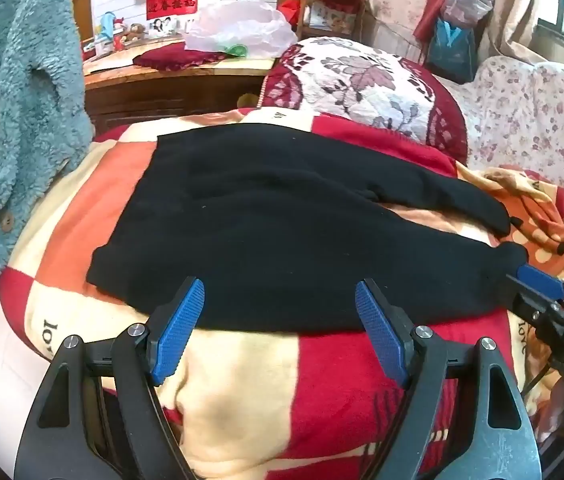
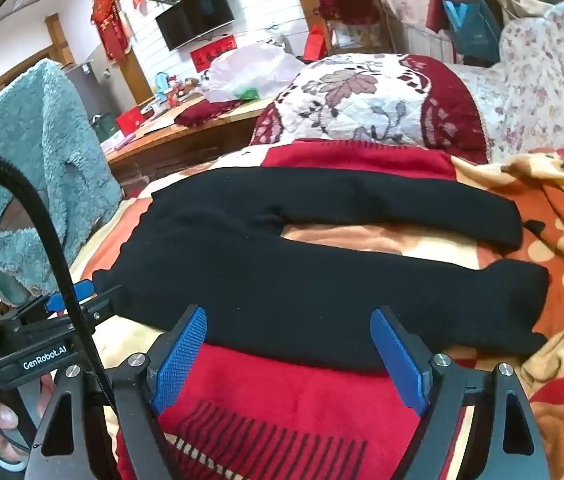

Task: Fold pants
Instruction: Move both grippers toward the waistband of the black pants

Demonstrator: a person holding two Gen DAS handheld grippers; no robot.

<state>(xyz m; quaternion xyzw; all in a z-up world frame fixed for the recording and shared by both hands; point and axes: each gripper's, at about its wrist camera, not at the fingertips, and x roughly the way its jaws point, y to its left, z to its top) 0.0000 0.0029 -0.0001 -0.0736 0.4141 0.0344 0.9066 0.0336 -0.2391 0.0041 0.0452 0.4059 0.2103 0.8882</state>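
Note:
Black pants [image 1: 282, 220] lie spread flat on a red, cream and orange blanket [image 1: 242, 380], waistband to the left, two legs running right. They also show in the right wrist view [image 2: 302, 264]. My left gripper [image 1: 280, 304] is open, its blue pads just over the pants' near edge by the waist end. My right gripper [image 2: 288, 328] is open at the near edge of the near leg. In the left wrist view the right gripper [image 1: 542, 284] shows by the near leg's cuff. In the right wrist view the left gripper [image 2: 74, 296] shows by the waistband corner.
A teal fleece garment [image 1: 14, 120] hangs at the left. A floral quilted cushion [image 1: 362, 80] lies behind the pants. A floral sofa cover [image 1: 530, 112] is at the right. A wooden table [image 1: 170, 76] with a plastic bag [image 1: 238, 28] stands at the back.

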